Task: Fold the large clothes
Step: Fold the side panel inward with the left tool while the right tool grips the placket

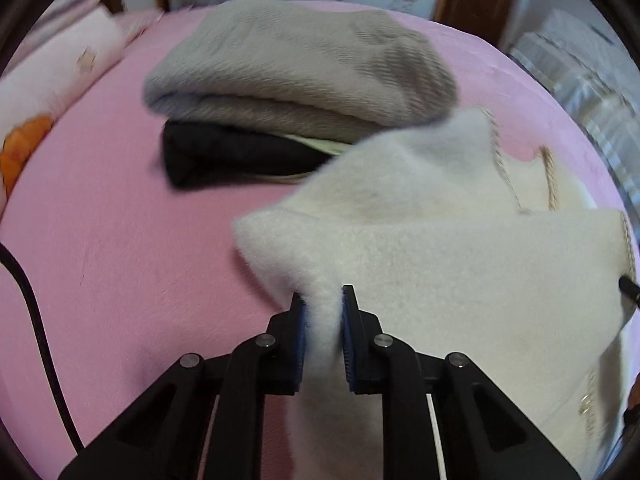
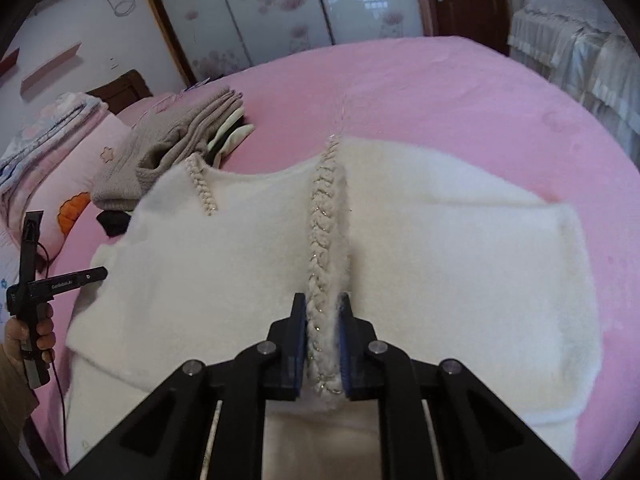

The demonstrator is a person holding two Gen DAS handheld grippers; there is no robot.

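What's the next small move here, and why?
Probably carry both grips forward across the white fuzzy cardigan to lay the fold. The left gripper pinches a lifted edge, the right gripper clamps the braided trim; the far half lies flat on the pink bed.

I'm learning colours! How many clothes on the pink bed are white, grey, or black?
White: 1, the fluffy white sweater, pinched by both the left gripper and right gripper.
Grey: 1, the folded grey sweater.
Black: 1, the black garment.
Total: 3
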